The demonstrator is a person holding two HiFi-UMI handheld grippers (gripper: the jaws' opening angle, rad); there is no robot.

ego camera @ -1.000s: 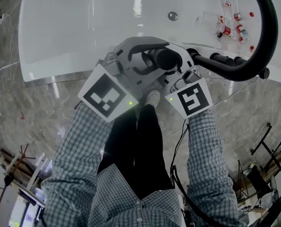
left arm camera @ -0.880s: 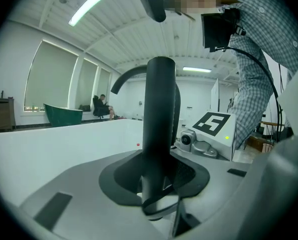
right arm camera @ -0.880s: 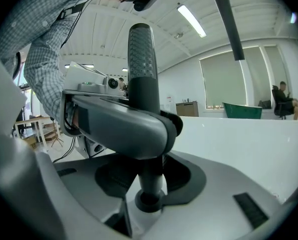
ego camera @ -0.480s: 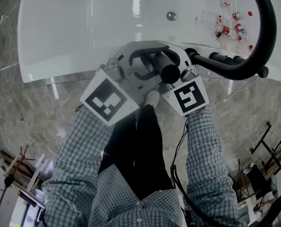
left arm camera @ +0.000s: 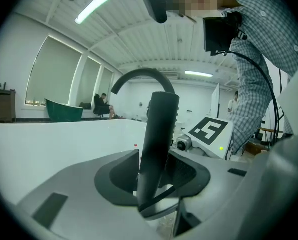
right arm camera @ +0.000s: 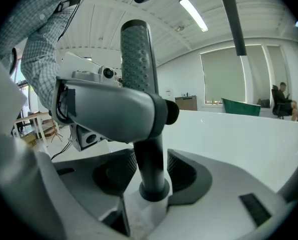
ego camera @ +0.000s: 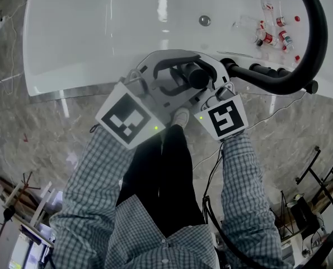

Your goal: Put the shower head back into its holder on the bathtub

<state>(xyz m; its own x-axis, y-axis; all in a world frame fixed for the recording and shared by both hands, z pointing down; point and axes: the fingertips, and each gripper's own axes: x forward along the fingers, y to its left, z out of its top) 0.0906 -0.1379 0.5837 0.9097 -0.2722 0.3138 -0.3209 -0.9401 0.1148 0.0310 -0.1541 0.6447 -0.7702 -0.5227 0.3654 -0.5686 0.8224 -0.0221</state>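
Observation:
The black shower head stands upright between both grippers, just in front of the white bathtub. Its thick black hose arcs away to the right over the tub rim. My left gripper is shut on the handle, with both pads against it. My right gripper reaches in from the other side. Its jaws have just been opening and now stand open, with the handle's lower end between them and a thin gap at each pad. The left gripper's grey jaw crosses the right gripper view.
Black fittings sit on the tub rim to the right of the grippers. Several small bottles lie inside the tub near the drain. The person's legs and a marble floor are below. A black rack stands at the right.
The right gripper's marker cube has shifted a little down and right since half a second ago. The handle's black end now sits slightly nearer the tub. The left gripper has stayed put.

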